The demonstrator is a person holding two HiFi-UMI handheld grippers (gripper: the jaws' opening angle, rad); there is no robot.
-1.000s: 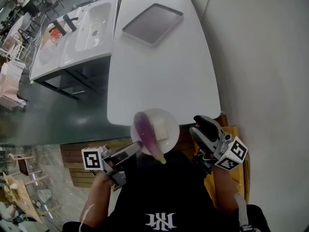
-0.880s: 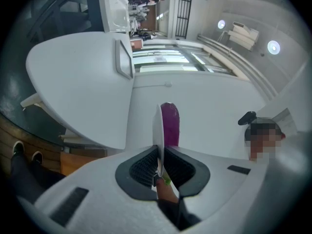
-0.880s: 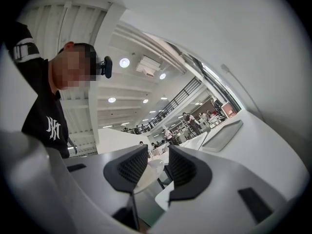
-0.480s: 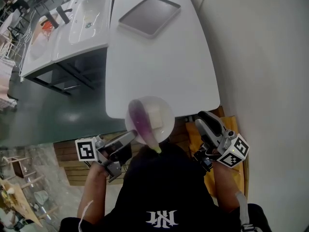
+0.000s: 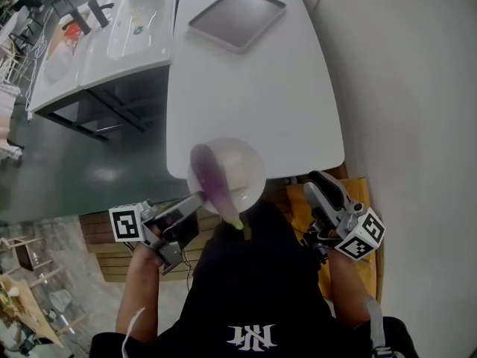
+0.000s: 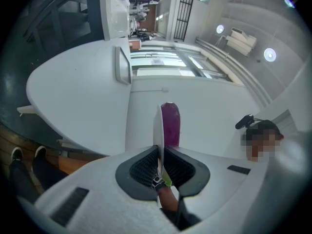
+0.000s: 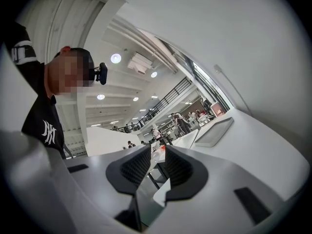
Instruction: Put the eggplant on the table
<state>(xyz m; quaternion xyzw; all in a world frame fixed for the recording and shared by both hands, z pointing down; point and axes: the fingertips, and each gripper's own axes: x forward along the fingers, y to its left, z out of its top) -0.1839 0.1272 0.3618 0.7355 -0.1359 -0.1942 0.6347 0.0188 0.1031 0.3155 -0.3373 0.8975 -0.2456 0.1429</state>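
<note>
A purple eggplant (image 5: 211, 176) with a green stem lies on a round white plate (image 5: 250, 159). My left gripper (image 5: 200, 198) is shut on the plate's near rim and holds it over the near edge of the white table (image 5: 253, 88). In the left gripper view the plate (image 6: 158, 126) runs edge-on between the pads, with the eggplant (image 6: 170, 123) just to its right. My right gripper (image 5: 313, 181) hangs to the right of the plate, apart from it. Its jaws (image 7: 157, 152) are closing with nothing between them.
A grey tray (image 5: 237, 19) lies at the table's far end. A white double sink unit (image 5: 127, 28) stands left of the table across a dark gap. A pale wall runs along the right. A wooden and yellow seat (image 5: 298, 200) sits below the table edge.
My left gripper has carried the plate and eggplant leftward and a little further over the table's near edge. The right gripper has hardly shifted.
</note>
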